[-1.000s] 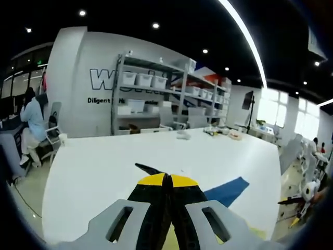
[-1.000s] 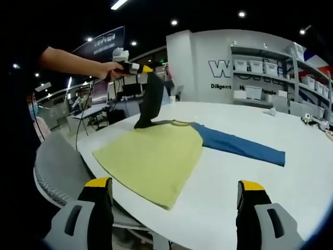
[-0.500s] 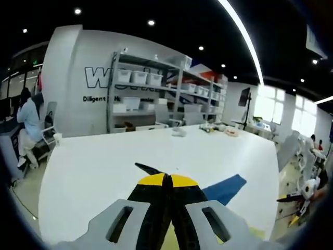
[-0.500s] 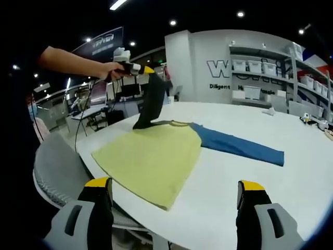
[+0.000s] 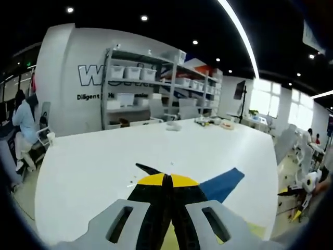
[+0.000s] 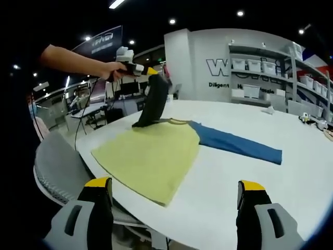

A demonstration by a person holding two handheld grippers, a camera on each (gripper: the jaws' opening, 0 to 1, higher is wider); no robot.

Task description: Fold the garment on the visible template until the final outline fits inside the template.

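Shirt [image 6: 156, 156] lies mostly flat on white table [image 6: 291, 187], yellow body near the table edge, blue sleeve [image 6: 237, 146] stretched out toward the far side. Left gripper [image 6: 148, 70], seen in the right gripper view in the person's hand [image 6: 117, 67], pinches the dark sleeve [image 6: 152, 104] and lifts it above the shirt's shoulder; sleeve hangs down from the jaws, its lower end at the collar. In the left gripper view the jaws are closed together on dark cloth, blue sleeve [image 5: 221, 185] visible past them. Right gripper [image 6: 174, 198] hovers low at the near table edge, jaws wide apart, holding nothing. No template outline can be made out. Progress looks early: one sleeve raised for its first fold-in, not laid down; blue sleeve and body unfolded. Left to do: both sleeves in, body folded.
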